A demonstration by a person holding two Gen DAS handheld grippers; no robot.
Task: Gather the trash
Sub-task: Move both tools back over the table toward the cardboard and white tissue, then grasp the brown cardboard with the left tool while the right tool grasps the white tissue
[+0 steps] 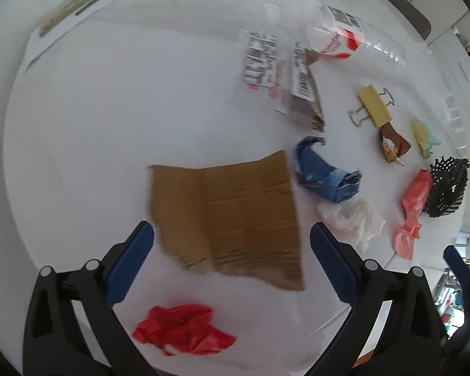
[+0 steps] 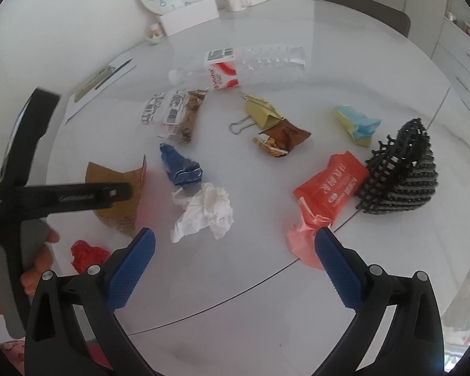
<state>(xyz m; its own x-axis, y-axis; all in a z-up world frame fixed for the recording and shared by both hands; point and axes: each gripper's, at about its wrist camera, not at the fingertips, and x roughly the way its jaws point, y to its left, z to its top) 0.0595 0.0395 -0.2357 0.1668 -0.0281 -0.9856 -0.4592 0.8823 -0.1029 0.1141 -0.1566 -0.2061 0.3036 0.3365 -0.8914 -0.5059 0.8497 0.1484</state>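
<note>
A: What's the biggest thing there?

B: The white table (image 2: 266, 282), with trash scattered across it. Next comes the clear plastic bottle (image 2: 253, 62), lying on its side at the far end.

A: And after that?

B: A flat piece of brown cardboard (image 1: 225, 216) lies directly ahead of the left gripper (image 1: 232, 238), whose blue fingers are spread wide and hold nothing. A black mesh basket (image 2: 401, 175) sits at the right, touching an orange-red wrapper (image 2: 326, 188).

A: The right gripper?

B: The right gripper (image 2: 235, 244) is also wide open and empty, above the table edge. Crumpled white paper (image 2: 203, 213) lies just ahead, between its fingers in that view.

A: Smaller bits?

B: A crumpled blue wrapper (image 1: 326, 172) beside the cardboard, red crumpled plastic (image 1: 181, 329) near the left gripper, a yellow binder clip (image 1: 373, 106), and a brown snack wrapper (image 2: 282, 139) touching the clip.
</note>
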